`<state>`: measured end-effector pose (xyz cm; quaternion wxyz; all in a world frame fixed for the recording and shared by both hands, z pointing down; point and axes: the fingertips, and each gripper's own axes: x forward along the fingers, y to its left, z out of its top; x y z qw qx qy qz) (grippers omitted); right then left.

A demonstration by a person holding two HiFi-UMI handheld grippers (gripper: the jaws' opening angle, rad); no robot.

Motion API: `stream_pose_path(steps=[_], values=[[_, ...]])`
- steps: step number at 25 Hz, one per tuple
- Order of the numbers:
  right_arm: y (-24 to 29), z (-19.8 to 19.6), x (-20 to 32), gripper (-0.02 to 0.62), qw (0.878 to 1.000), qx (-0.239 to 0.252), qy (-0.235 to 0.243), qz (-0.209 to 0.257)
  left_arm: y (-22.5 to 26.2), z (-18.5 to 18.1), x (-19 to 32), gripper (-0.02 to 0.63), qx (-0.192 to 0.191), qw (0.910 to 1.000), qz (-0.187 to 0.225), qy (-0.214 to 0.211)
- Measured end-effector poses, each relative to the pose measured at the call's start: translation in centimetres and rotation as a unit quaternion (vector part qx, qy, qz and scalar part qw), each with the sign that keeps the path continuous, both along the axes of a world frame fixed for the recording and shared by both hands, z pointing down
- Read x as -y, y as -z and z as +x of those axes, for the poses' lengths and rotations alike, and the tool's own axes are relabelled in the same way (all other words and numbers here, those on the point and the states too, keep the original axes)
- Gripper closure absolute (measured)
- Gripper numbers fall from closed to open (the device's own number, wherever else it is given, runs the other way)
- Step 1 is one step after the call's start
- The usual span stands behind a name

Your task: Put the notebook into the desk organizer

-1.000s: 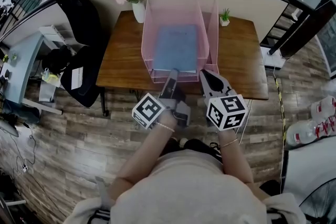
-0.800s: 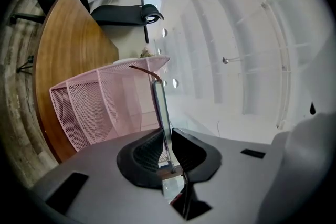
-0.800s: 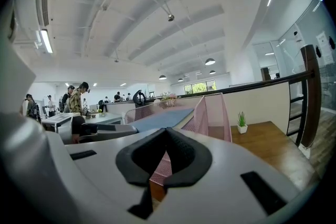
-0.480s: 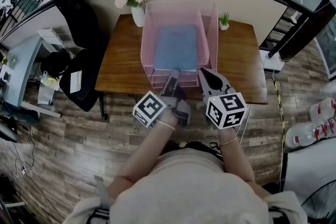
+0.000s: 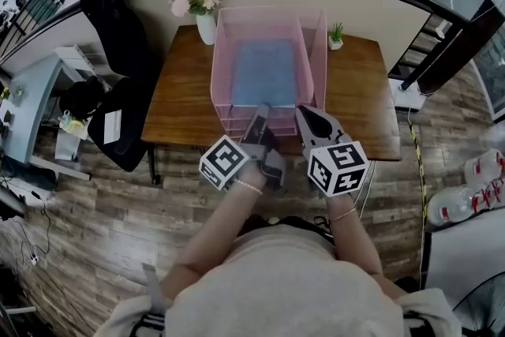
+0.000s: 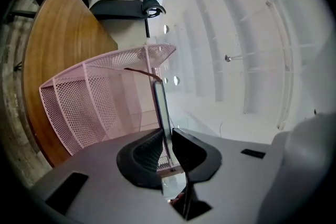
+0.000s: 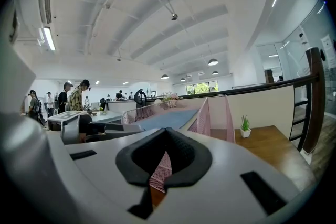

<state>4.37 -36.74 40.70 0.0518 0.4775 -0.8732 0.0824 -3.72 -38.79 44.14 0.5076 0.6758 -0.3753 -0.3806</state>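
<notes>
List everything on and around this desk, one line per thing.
desk: one, brown wood, centre of the head view
desk organizer: one, pink mesh, on the desk
notebook: one, blue, in the organizer's top tray
vase of flowers: one, white vase with pink blooms, desk's far left corner
potted plant: one, green in a white pot, right of the organizer
office chair: one, black, left of the desk
left gripper: one, grey, shut on the notebook's near edge
right gripper: one, grey, shut and empty, at the organizer's near right corner
</notes>
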Motion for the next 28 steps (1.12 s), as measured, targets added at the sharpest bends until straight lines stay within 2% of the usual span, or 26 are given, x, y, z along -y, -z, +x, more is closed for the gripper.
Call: stream_pose_path(steps=[13,18,22,25,28], values=[[-0.4,-0.1,-0.8,0.586,1.000,0.003,-0.001,-0.004,-0.1,0.1,-0.3,0.546,-0.007,0.9999,0.001,-0.009],[-0.4,-0.3,-1.3,0.586,1.000,0.005,0.000,-0.005,0.5,0.1,-1.2,0.545,0.034,0.9988,0.016,-0.032],[-0.4,-0.4,-1.8,0.586,1.000,0.008,0.002,-0.006,0.6,-0.3,-2.2,0.541,0.067,0.9969,0.022,-0.035],[-0.3,-0.6,-2.1,0.586,1.000,0.013,0.005,-0.007,1.1,-0.5,-2.8,0.541,0.118,0.9912,0.046,-0.039],[-0.2,-0.8,-2.4,0.586,1.000,0.005,0.006,-0.003,1.7,-1.1,-3.2,0.547,0.182,0.9798,0.075,-0.033]])
